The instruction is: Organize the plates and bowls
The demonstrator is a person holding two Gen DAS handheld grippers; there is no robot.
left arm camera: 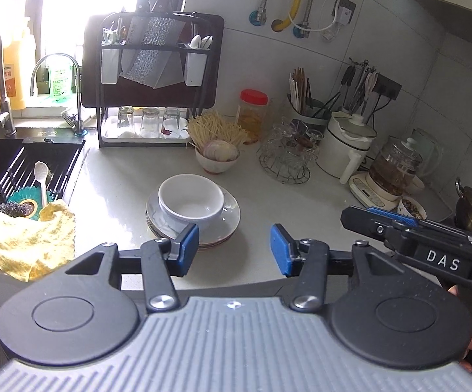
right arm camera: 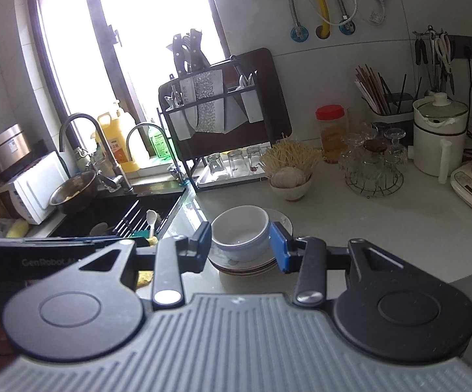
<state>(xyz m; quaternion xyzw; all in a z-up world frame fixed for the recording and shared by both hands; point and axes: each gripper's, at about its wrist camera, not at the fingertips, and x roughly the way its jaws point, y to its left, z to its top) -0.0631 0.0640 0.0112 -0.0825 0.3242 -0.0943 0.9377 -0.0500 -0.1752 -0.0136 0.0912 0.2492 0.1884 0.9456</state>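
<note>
**Bowl on plate stack, both grippers open before it**

On the table (left arm camera: 301, 196), between the sink (right arm camera: 111, 209) and the glass rack, largest first:

- Table: pale, glossy, crowded along the back wall; front strip bare around the stack.
- Plates (left arm camera: 226, 228): a low stack, flat, near the table's front edge.
- Bowl (left arm camera: 191, 201): white, upright, apparently empty, sitting on top of the plates, off-centre toward the sink side.
- Right gripper (right arm camera: 240, 248): fingers apart, empty. In its own view the bowl sits squarely between the two pads, which flank the walls; contact not discernible.
- Left gripper (left arm camera: 235, 250): fingers apart, empty. Stack lies ahead and slightly left of its centre line; left pad overlaps the plate rim in view, touching or not unclear.

Judgement: right gripper is better lined up with the bowl. Bowl is round, so no long axis to match.

Stage: nested pile fits either dishes already gathered or a pile awaiting removal; cannot say which.
</note>
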